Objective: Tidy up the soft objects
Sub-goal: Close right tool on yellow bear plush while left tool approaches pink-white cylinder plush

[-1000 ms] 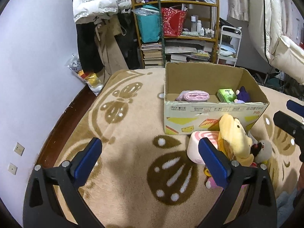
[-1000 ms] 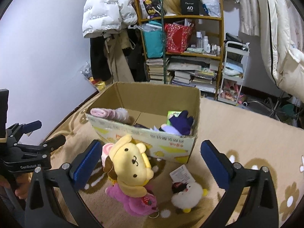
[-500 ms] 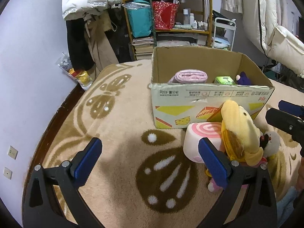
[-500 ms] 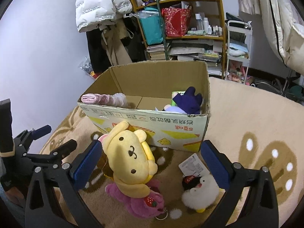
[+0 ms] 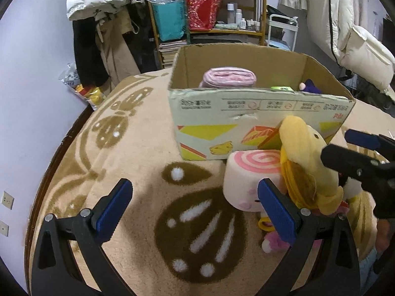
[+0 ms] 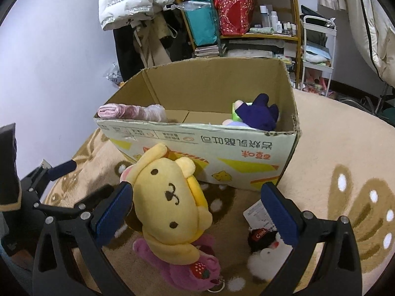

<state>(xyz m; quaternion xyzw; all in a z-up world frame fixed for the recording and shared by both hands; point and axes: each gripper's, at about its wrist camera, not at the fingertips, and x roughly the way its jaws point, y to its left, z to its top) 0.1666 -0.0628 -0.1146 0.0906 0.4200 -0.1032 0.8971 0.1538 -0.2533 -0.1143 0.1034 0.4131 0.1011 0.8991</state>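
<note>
A yellow bear plush [image 6: 170, 202] leans against the front of an open cardboard box [image 6: 197, 143] on the rug. It lies on a purple-pink plush [image 6: 177, 266], with a small white and black plush [image 6: 264, 254] to its right. My right gripper [image 6: 197, 212] is open, its fingers on either side of the yellow plush without touching it. My left gripper [image 5: 195, 209] is open over bare rug. Just past its right finger lies a pink swirl cushion [image 5: 251, 172] next to the yellow plush [image 5: 306, 162]. Inside the box [image 5: 246, 113] are a rolled pink cloth [image 5: 229, 77] and a dark purple plush [image 6: 261, 113].
The beige rug [image 5: 148, 162] with brown patterns ends at a dark floor strip and a white wall on the left. Behind the box stand a cluttered wooden shelf [image 6: 246, 24], hanging coats [image 5: 98, 5] and a white trolley [image 6: 318, 49]. A paper tag [image 6: 259, 217] lies by the small plush.
Both grippers have moved lower and closer to the box and the plush pile. The yellow plush now sits between the right gripper's fingers. Both stay open.
</note>
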